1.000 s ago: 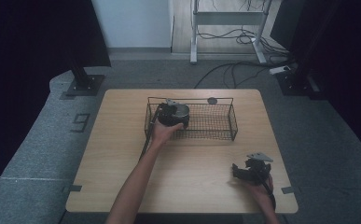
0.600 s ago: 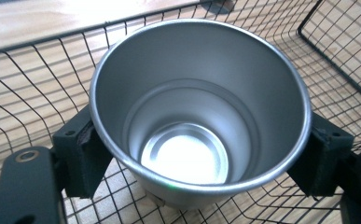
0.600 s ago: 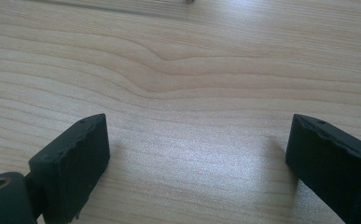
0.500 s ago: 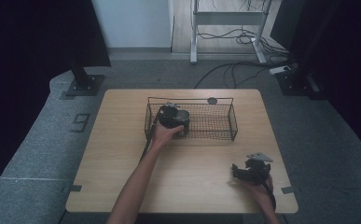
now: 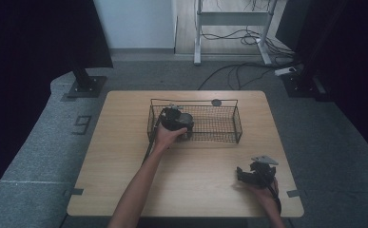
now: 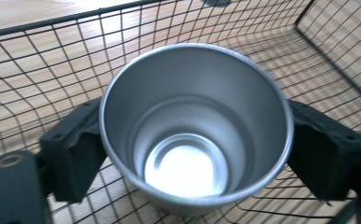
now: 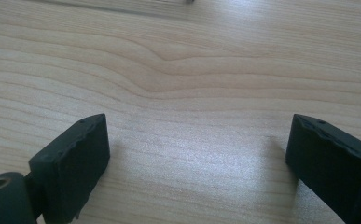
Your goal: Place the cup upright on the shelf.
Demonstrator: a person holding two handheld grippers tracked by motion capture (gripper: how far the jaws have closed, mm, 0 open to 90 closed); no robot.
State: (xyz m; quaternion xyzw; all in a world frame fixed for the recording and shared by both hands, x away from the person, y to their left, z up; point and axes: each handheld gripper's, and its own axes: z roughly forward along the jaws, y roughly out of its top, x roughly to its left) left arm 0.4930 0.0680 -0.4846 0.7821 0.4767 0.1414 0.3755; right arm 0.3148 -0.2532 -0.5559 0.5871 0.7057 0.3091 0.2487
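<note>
A steel cup [image 6: 194, 130], empty and seen from its open mouth, is clamped between the two black pads [image 6: 75, 149] of my left gripper [image 5: 174, 118]. The cup [image 5: 185, 118] hangs inside the left end of a black wire basket [image 5: 238, 121], whose mesh [image 6: 38, 60] surrounds it; I cannot tell whether it touches the basket floor. My right gripper [image 5: 241, 175] rests low over the wooden table [image 7: 178, 70] near the front right corner. Its jaws stand wide apart with nothing between them [image 7: 197, 158].
A small dark round object [image 5: 216, 102] lies on the table just behind the basket's far rim. The right part of the basket holds nothing. Bare tabletop [image 5: 124, 156] stretches in front of the basket. Stands and cables sit on the floor beyond.
My left gripper has shifted slightly nearer and lower with the cup, settling deeper into the basket's left end. The right gripper has stayed put.
</note>
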